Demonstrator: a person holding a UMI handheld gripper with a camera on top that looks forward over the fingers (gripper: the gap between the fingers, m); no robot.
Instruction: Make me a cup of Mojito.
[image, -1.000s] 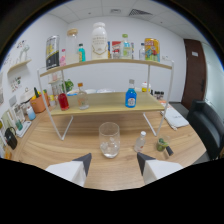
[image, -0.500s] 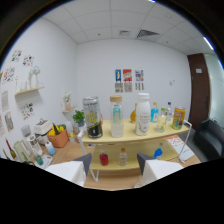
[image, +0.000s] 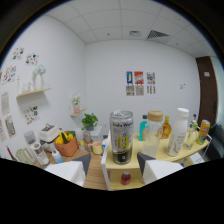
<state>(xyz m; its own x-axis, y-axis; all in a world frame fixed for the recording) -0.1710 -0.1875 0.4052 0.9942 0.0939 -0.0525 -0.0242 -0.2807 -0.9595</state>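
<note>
A tall silver and black drinks can (image: 121, 144) stands upright on the top board of a pale wooden shelf (image: 165, 155). My gripper (image: 114, 167) is open and level with that board. The can stands just ahead of the fingertips, in line with the gap between them, with space at either side. The white left finger (image: 70, 172) and right finger (image: 161, 171) touch nothing. To the right of the can along the board are a jar with a wooden lid (image: 152, 136), a blue bottle (image: 143, 127), a yellow bottle (image: 165, 127), a white bottle (image: 178, 132) and an orange can (image: 204, 131).
A small red-capped bottle (image: 126, 177) sits on the shelf's lower level. To the left are an orange pot (image: 66, 146), a green plant (image: 90, 121) and a wall shelf (image: 32, 92). Posters (image: 139, 83) hang on the far wall and a dark door (image: 215, 90) is at the right.
The view has risen from the table and its glass to the shelf's top board and swung left. The can has come closer and now stands in line with the gap.
</note>
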